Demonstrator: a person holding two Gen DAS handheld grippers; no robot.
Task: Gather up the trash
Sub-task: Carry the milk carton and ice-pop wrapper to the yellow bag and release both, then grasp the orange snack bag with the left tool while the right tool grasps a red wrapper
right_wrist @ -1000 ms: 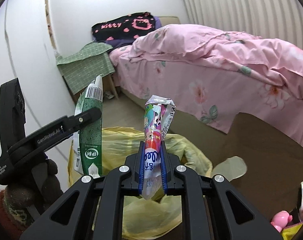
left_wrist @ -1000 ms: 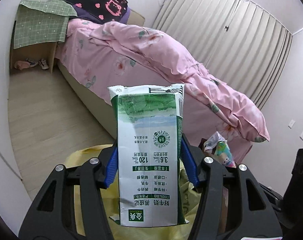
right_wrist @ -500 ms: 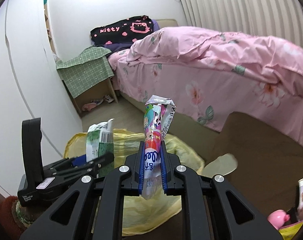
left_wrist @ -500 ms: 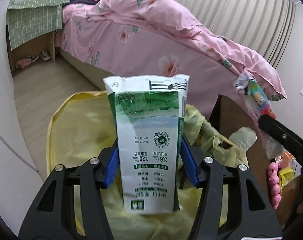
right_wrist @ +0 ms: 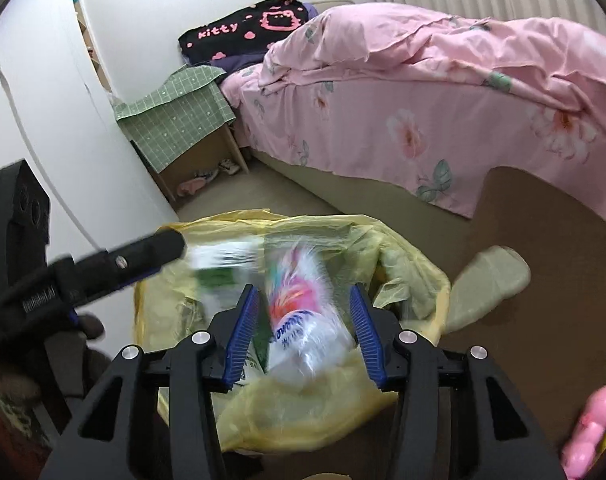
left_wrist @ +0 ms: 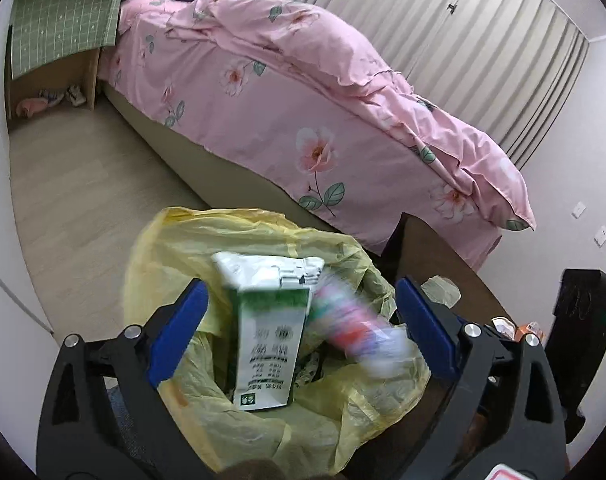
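Trash is dropping straight below both of your claws: the milk carton (left_wrist: 269,336) is sliding end-first into the mouth of the yellow bag (left_wrist: 207,236), its long axis running away from you and downward, and the snack wrapper (right_wrist: 303,312) is falling beside it, blurred, tilted the same way. Your left gripper (left_wrist: 299,320) is spreading its jaws, already wide, and the carton is sitting between them with clear gaps to both blue pads, so nothing is being pinched. Your right gripper (right_wrist: 307,328) is also opening; the wrapper is lying between its ribbed pads without either one pressing on it. Your left claw is nearer the carton, your right nearer the wrapper, and both are hovering over the bag's opening.

The carton is stiff printed card, green and white, with a crumpled folded top. The wrapper is thin glossy film, pink and white, limp and tube-shaped. The bag is soft, wrinkled translucent plastic, its rim drooping unevenly. Beside it a brown table (right_wrist: 551,224) is carrying a pale flat scrap (right_wrist: 487,284), and beyond is the pink floral bed (left_wrist: 303,92).
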